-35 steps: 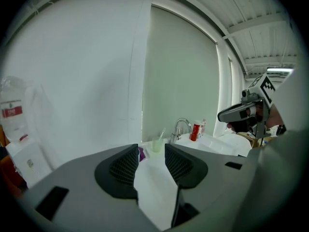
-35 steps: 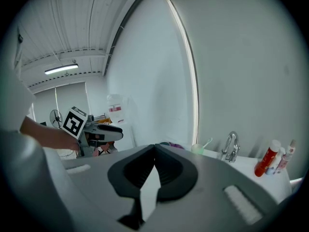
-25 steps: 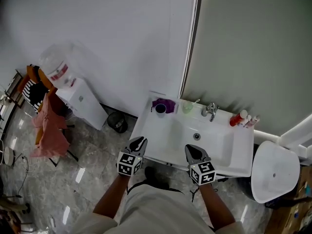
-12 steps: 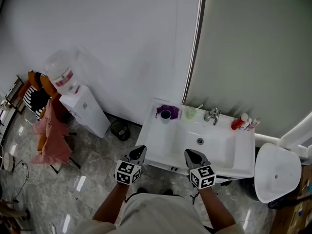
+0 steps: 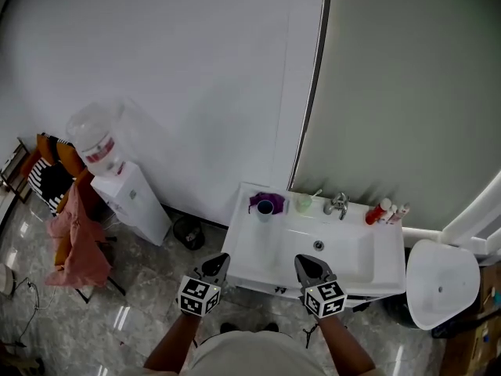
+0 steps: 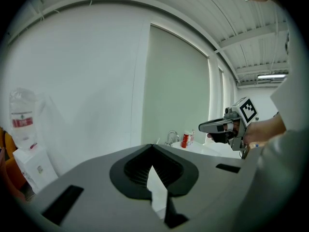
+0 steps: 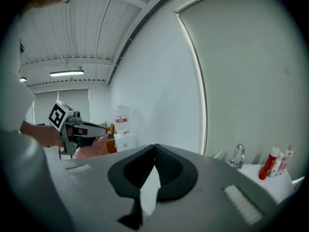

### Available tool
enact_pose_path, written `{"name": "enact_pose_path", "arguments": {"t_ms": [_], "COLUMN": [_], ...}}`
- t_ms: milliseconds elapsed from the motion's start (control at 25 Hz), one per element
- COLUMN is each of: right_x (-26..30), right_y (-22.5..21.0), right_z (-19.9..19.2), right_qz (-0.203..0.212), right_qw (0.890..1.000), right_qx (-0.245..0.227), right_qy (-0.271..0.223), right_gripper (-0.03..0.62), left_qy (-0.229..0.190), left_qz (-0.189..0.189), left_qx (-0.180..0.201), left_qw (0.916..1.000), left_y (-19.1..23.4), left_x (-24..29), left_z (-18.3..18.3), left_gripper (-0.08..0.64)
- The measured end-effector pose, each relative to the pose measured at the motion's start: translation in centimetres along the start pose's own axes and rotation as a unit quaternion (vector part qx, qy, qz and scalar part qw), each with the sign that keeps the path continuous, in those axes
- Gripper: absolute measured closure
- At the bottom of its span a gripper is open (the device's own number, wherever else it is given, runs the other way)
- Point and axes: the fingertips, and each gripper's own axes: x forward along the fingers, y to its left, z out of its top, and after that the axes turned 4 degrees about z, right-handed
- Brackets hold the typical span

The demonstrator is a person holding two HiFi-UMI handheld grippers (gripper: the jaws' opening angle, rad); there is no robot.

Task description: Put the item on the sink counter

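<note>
Carrying a purple cup (image 5: 264,204), a green cup (image 5: 303,204) and red bottles (image 5: 377,212) beyond the faucet (image 5: 338,204), the white sink desk (image 5: 249,247) lies just ahead of the left gripper (image 5: 217,262) and right gripper (image 5: 306,262). Both grippers' jaws are closed and empty.

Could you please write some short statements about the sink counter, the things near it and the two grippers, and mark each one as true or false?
1. The left gripper and the right gripper are both shut and hold nothing. True.
2. A red bottle stands on the sink counter, to the right of the faucet. True.
3. The water dispenser stands to the right of the sink counter. False: the water dispenser stands to its left, by the wall.
4. The purple item lies down in the basin. False: the purple item sits at the back left corner of the sink counter.
</note>
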Motion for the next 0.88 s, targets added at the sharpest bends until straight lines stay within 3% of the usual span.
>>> {"name": "enact_pose_path", "arguments": {"t_ms": [880], "right_x": [0.92], "right_y": [0.51], "right_z": [0.54], "right_qz": [-0.017], "right_qw": [1.000], "right_qx": [0.005], "right_qy": [-0.006], "right_gripper": [0.581], "left_qy": [-0.010], "left_qz": [-0.025], "left_qx": [0.000], "left_qw": [0.9996], "left_y": [0.85], "left_x": [0.71], "left_z": [0.73], "left_gripper": [0.554]}}
